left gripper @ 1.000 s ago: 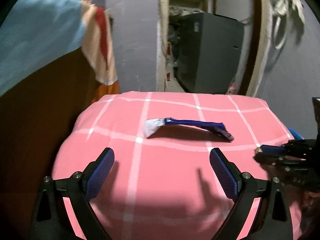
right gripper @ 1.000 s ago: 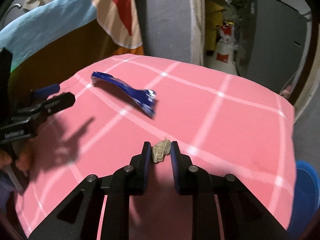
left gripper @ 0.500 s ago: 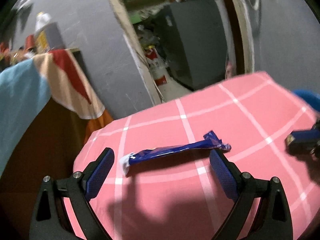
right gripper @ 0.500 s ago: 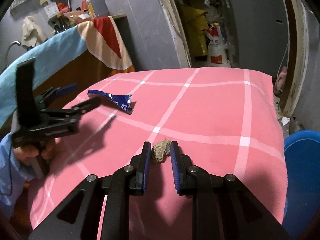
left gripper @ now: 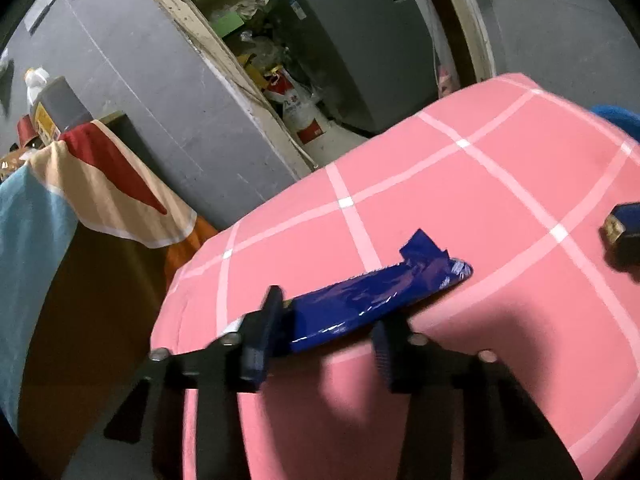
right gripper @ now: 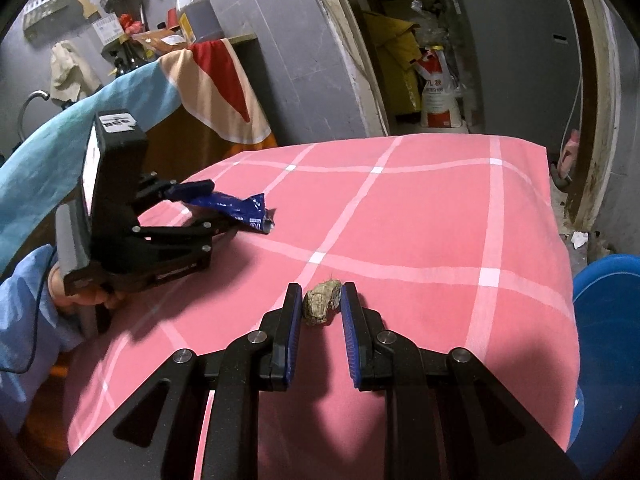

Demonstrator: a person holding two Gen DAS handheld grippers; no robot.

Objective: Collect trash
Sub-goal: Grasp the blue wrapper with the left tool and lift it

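A long blue foil wrapper [left gripper: 380, 292] lies on the pink checked cloth [left gripper: 500, 200], near its left edge. My left gripper [left gripper: 328, 312] has its jaws closing across the wrapper's near end, and both pads touch it. From the right wrist view the left gripper [right gripper: 220, 206] has one finger above and one below the wrapper [right gripper: 236, 208], whose far end rests on the cloth. My right gripper [right gripper: 320, 296] is shut on a small brown crumpled scrap [right gripper: 320, 306], held just over the cloth [right gripper: 420, 220]. Its tip [left gripper: 624, 232] shows at the right edge of the left wrist view.
A blue tub [right gripper: 608, 320] stands beside the table's right edge. A towel in blue, beige and red [right gripper: 192, 80] hangs over a cabinet at the left. Behind the table, a doorway holds a grey appliance [right gripper: 516, 40] and sacks [right gripper: 438, 96]. A person's hand and blue sleeve [right gripper: 36, 312] hold the left gripper.
My left gripper has rolled, moved forward and down to the wrapper, and narrowed from wide open onto its near end. The right gripper swung slightly and keeps its hold on the scrap.
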